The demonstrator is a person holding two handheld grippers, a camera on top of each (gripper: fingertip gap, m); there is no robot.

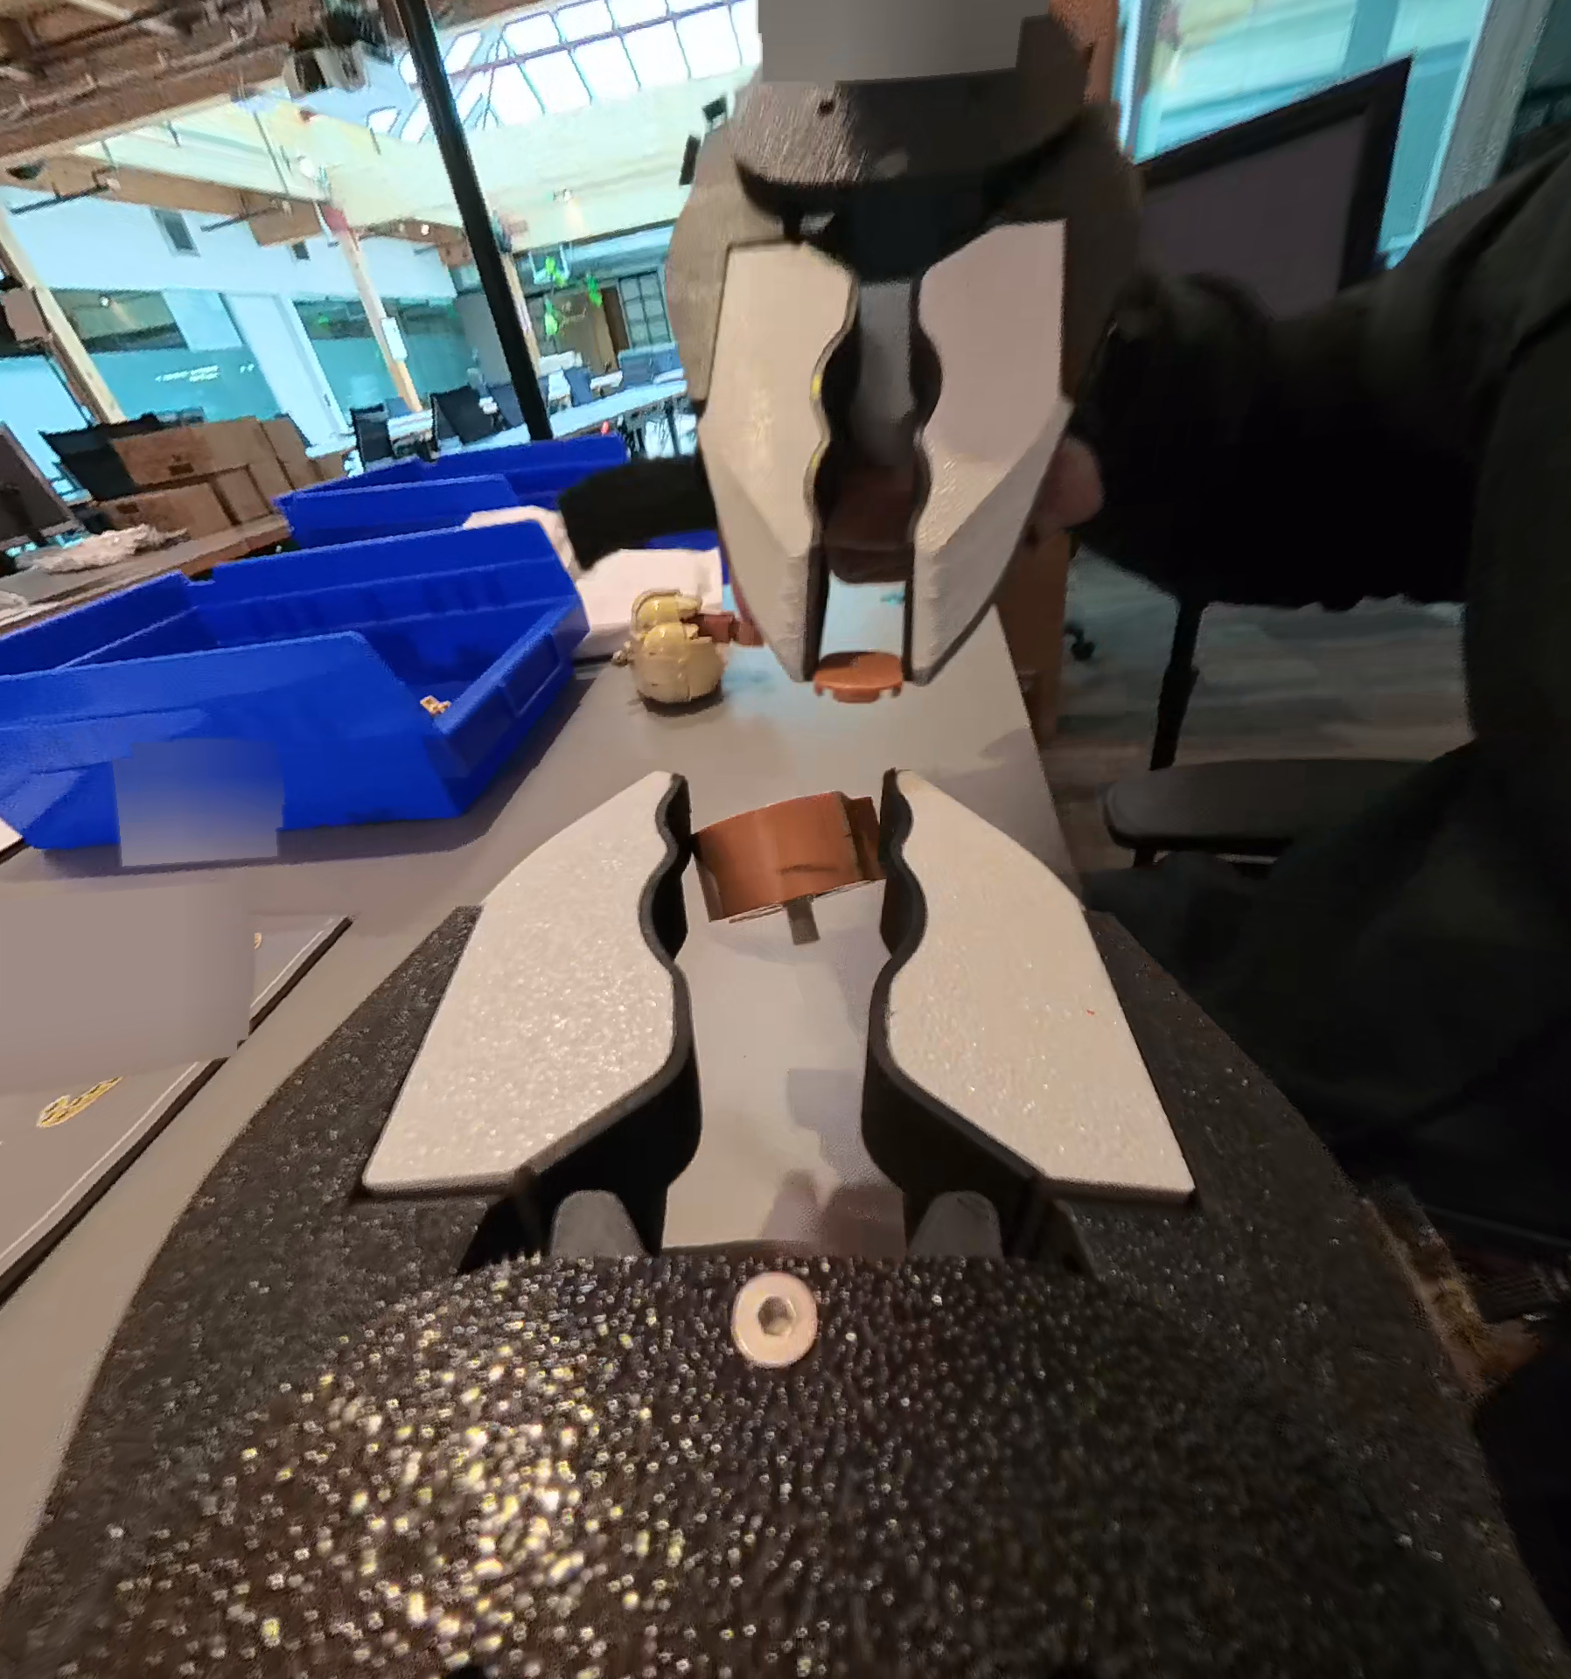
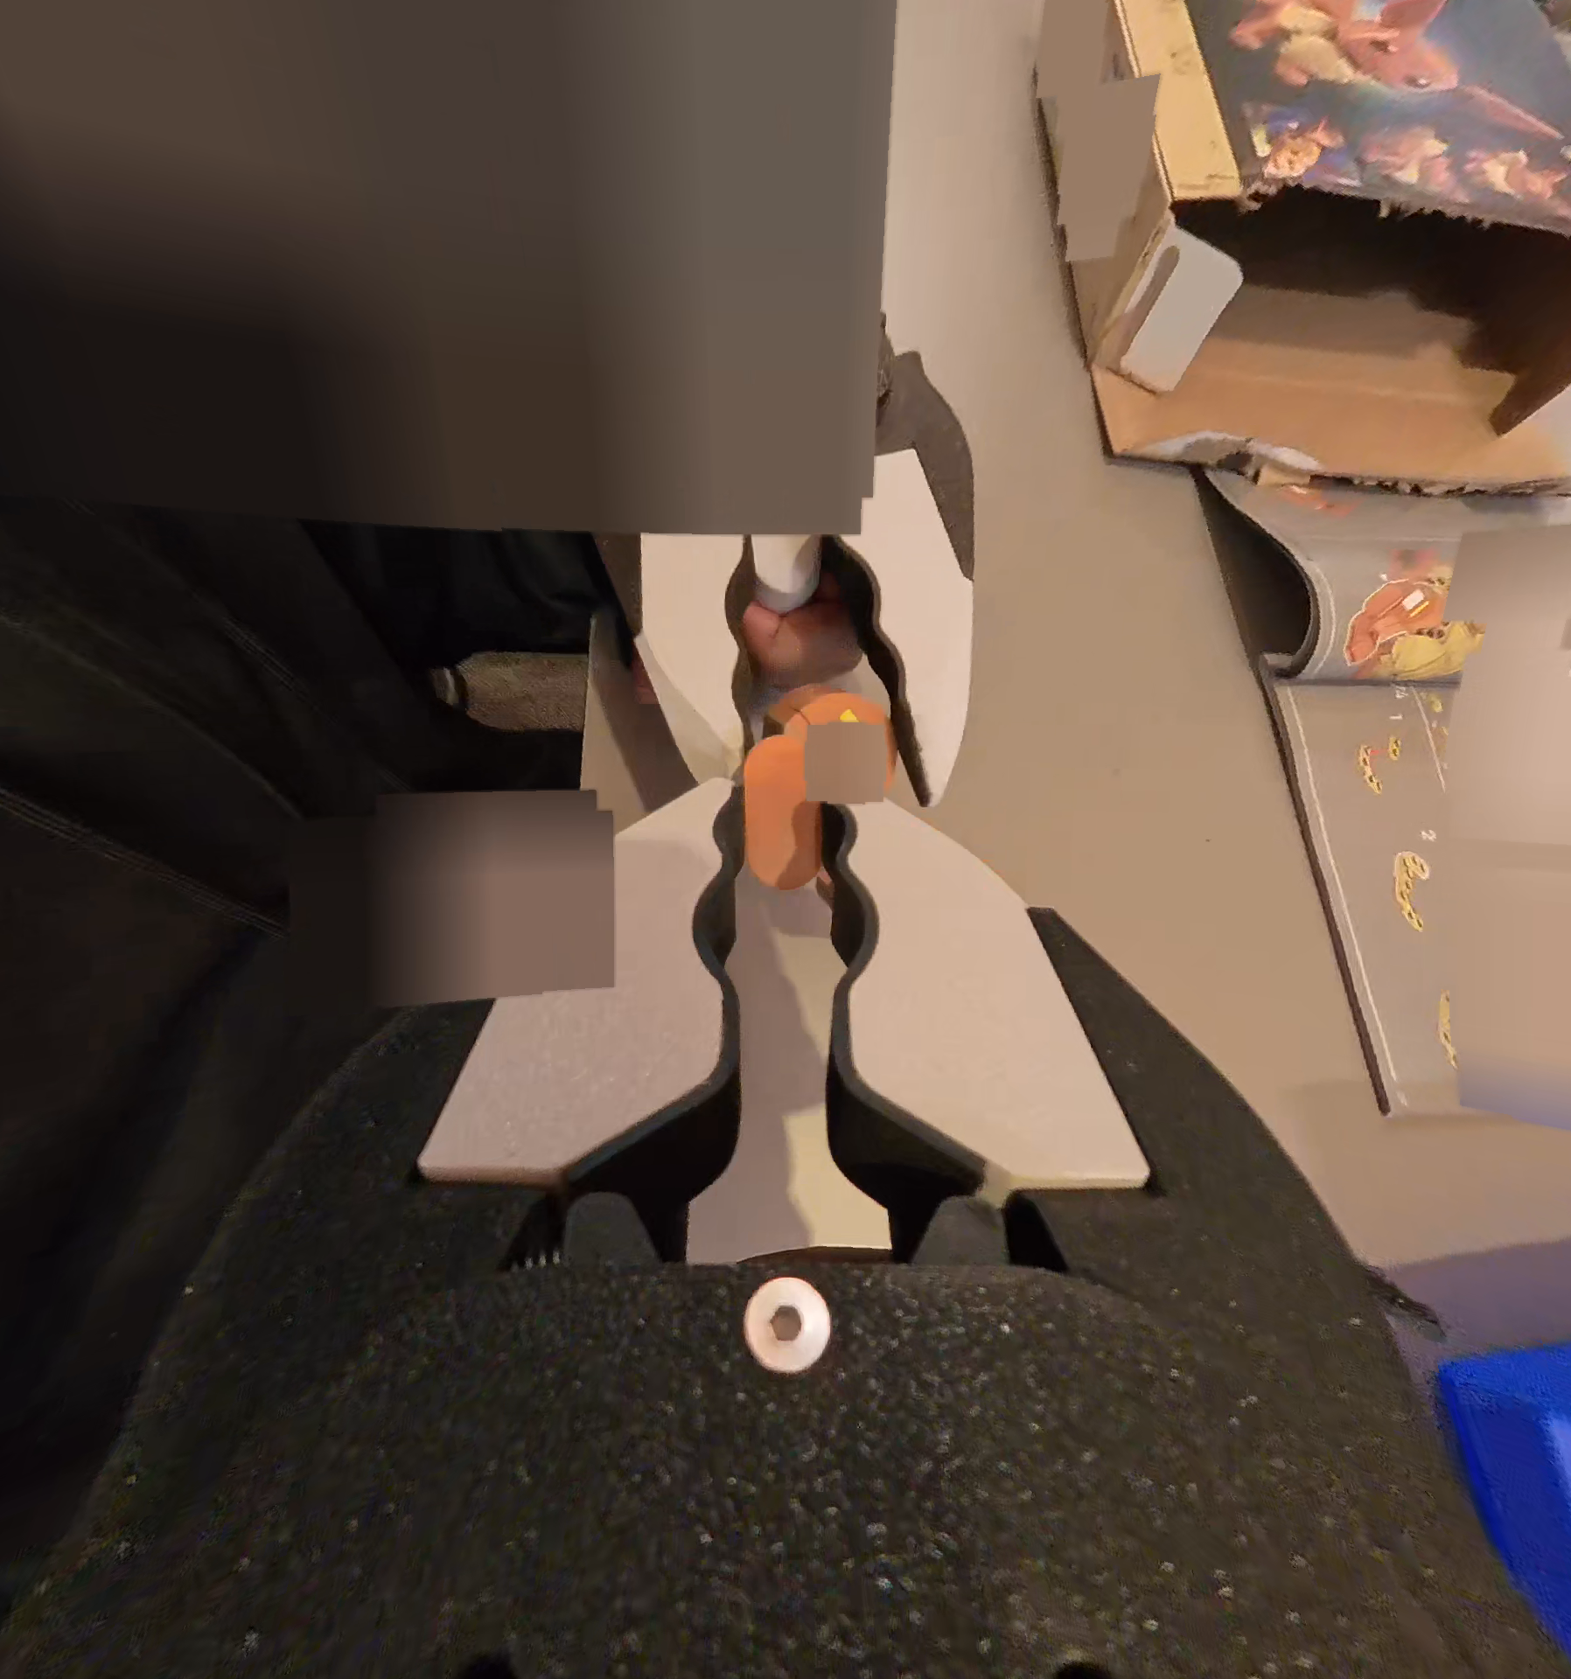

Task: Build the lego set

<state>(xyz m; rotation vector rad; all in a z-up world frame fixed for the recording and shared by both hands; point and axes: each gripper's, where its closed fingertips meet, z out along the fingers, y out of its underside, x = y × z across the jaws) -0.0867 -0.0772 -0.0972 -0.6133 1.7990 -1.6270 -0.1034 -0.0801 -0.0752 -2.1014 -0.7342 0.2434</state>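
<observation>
My left gripper (image 1: 784, 813) is shut on a brown rounded brick piece (image 1: 786, 854) with a grey pin under it, held just above the grey table (image 1: 527, 818). My right gripper (image 1: 857, 668) comes down from above, just beyond it, shut on a flat round brown tile (image 1: 855, 680). In the right wrist view, my right gripper (image 2: 782, 813) pinches the same tile (image 2: 777, 849) edge-on, right against the brown piece (image 2: 845, 713) between the left gripper's fingers (image 2: 941, 636). A small tan brick model (image 1: 673, 654) stands on the table behind.
Blue bins (image 1: 264, 672) stand at the left, with a printed booklet (image 1: 82, 1136) in front. The right wrist view shows an open cardboard box (image 2: 1309, 300), a build booklet (image 2: 1391, 863) and a blue bin corner (image 2: 1545, 1490). A person's dark sleeve (image 1: 1400, 454) is at the right. The tips of both grippers are at nearly the same place.
</observation>
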